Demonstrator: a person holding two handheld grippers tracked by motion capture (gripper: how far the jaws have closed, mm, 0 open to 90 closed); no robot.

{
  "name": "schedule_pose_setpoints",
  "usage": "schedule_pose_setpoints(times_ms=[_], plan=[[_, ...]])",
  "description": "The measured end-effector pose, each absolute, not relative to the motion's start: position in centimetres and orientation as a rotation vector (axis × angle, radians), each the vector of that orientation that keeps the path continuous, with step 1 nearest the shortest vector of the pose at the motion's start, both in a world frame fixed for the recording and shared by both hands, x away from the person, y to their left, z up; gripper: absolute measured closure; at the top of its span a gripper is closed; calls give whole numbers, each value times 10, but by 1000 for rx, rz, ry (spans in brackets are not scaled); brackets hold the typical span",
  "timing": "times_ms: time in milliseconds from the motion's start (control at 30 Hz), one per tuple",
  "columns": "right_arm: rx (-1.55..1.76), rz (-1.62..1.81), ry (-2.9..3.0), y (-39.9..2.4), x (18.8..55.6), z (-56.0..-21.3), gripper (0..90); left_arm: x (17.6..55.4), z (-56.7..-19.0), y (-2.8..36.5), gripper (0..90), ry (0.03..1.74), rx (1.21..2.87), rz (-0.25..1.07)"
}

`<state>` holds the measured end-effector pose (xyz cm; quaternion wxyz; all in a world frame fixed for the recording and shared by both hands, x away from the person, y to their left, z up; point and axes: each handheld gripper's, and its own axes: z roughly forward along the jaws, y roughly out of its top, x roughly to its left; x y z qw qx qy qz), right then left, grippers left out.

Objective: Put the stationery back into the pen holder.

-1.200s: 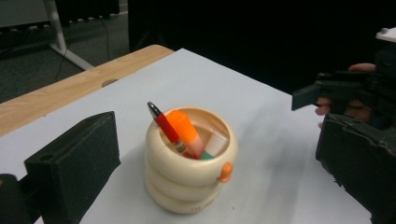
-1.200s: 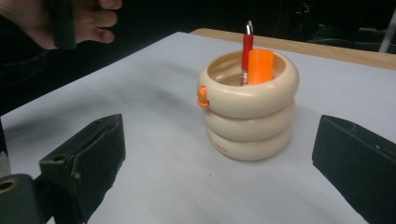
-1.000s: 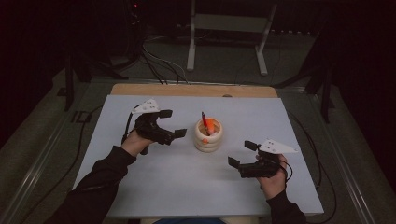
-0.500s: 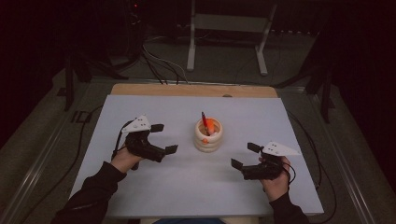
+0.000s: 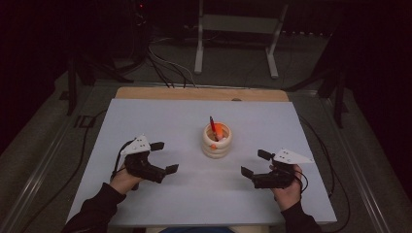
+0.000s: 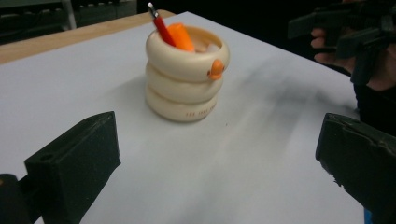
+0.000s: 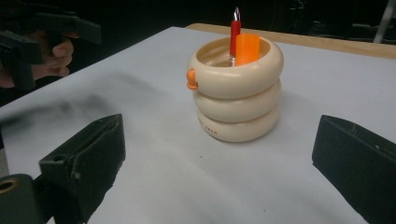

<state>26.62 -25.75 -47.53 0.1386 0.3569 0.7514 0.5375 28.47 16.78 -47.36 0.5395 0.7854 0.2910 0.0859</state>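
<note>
I see the cream ringed holder (image 5: 217,141) standing upright near the middle of the table (image 5: 160,116), a red pen (image 5: 212,124) and an orange piece (image 5: 221,129) inside. My left gripper (image 5: 164,157) sits at its eight o'clock, my right gripper (image 5: 253,164) at four o'clock; both have jaws wide apart, holding nothing, well clear of it.

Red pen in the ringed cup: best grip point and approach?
Grip the red pen on the shaft standing clear above the cup rim, coming from above. It stands near upright, lower part inside the cup, with the orange marker close beside it, so probably close the jaws across the free sides.
</note>
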Motion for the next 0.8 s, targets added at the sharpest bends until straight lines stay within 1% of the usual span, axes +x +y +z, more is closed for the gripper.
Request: schedule_pose_setpoints(times_ms=[267, 800], plan=[[1027, 1546, 2179, -256, 267, -476, 29, 276, -488, 183, 3, 740, 1865, 220], [1015, 1544, 2189, -256, 265, -477, 29, 251, -508, 214, 3, 829, 1883, 320]])
